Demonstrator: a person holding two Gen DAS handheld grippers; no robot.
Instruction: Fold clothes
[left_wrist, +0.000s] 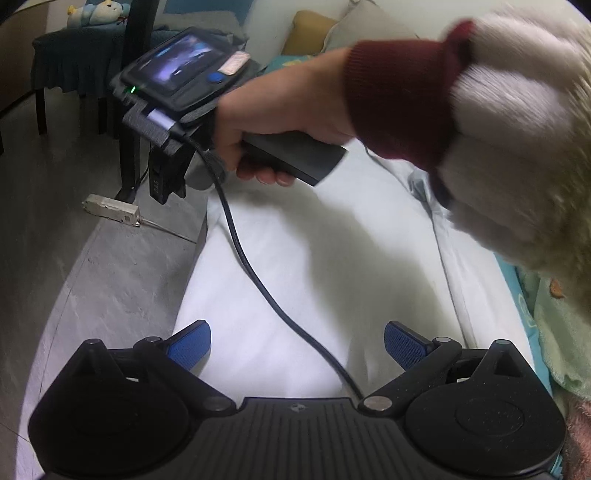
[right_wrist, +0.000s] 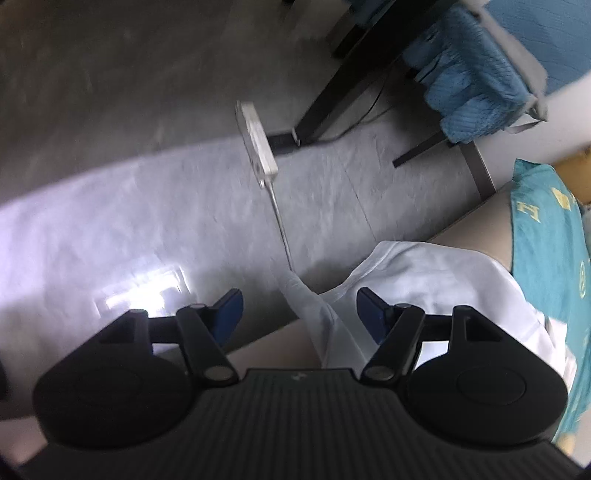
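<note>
Hovering with fingers spread and holding nothing, the left gripper (left_wrist: 297, 345) sits above the white garment (left_wrist: 314, 258) on the bed. Right gripper (right_wrist: 299, 314), likewise released, straddles the garment's sleeve at the near bed edge, power strip (right_wrist: 256, 140) on the floor beyond.

Grey floor (right_wrist: 147, 110), blue-draped chair (left_wrist: 74, 55), glare

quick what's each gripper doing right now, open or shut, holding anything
Left gripper: open, holding nothing, above the white garment.
Right gripper: open, holding nothing.
</note>
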